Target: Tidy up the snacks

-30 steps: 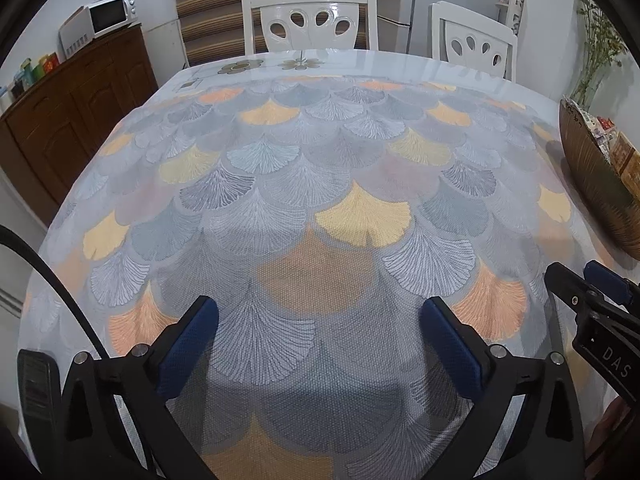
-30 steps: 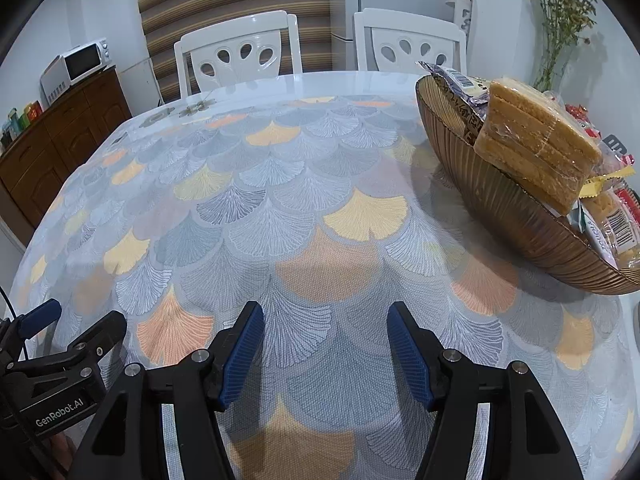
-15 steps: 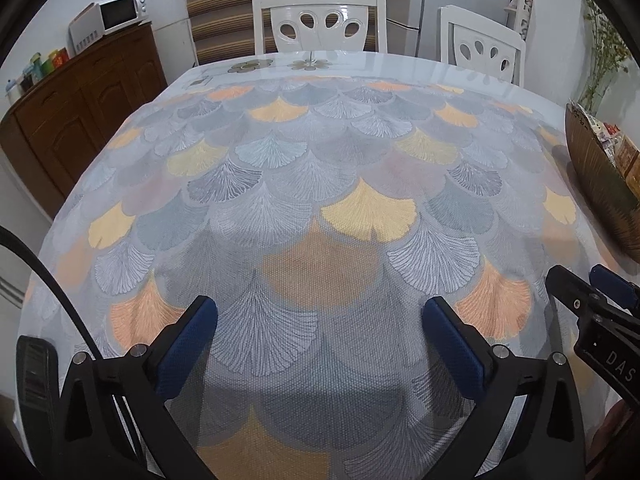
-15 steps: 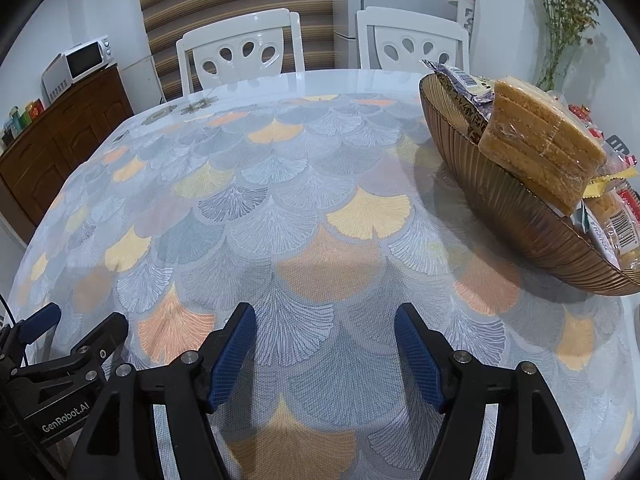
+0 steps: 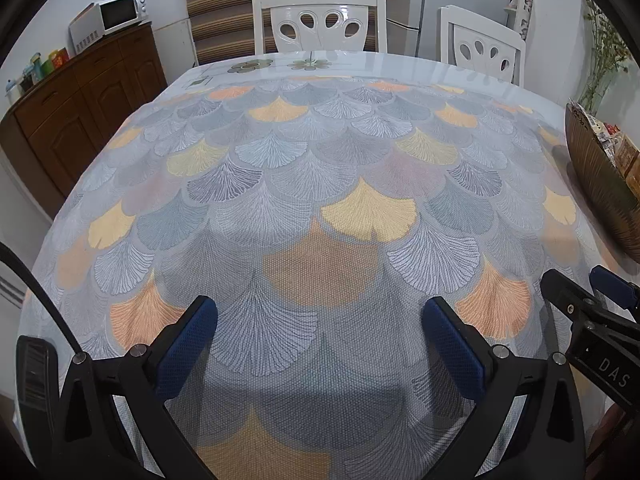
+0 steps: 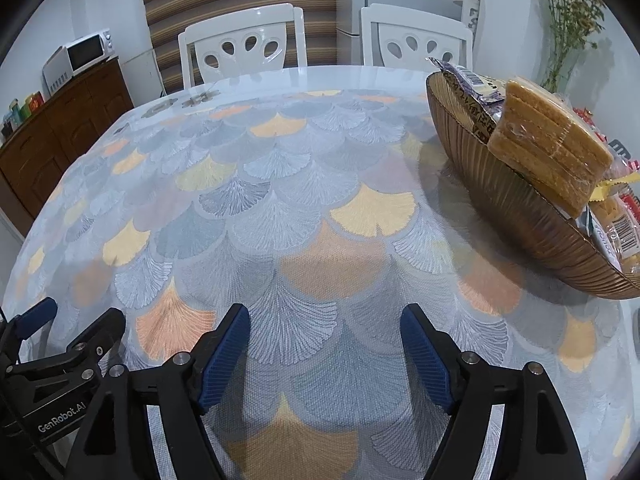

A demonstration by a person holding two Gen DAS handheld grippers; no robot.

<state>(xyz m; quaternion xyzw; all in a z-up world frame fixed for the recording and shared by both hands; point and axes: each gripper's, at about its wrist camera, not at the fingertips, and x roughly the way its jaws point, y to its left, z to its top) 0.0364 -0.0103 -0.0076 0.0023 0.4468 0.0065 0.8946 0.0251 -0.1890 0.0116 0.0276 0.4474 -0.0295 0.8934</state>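
Observation:
A brown ribbed bowl stands at the table's right side, full of wrapped snacks. On top lies a clear pack of tan biscuits, with a silver barcoded packet behind it. My right gripper hovers low over the patterned tablecloth, left of the bowl; its jaws are opening and nothing is between them. My left gripper stands wide open over bare cloth, empty. In the left wrist view the bowl shows at the right edge, and the right gripper's fingers sit at the lower right.
A round table with a fan-patterned cloth fills both views. Two white chairs stand at the far side. A brown sideboard with a microwave is on the left. A dried plant rises behind the bowl.
The right gripper's jaws have spread wider apart. Both views have shifted only slightly; the left gripper stays open as before.

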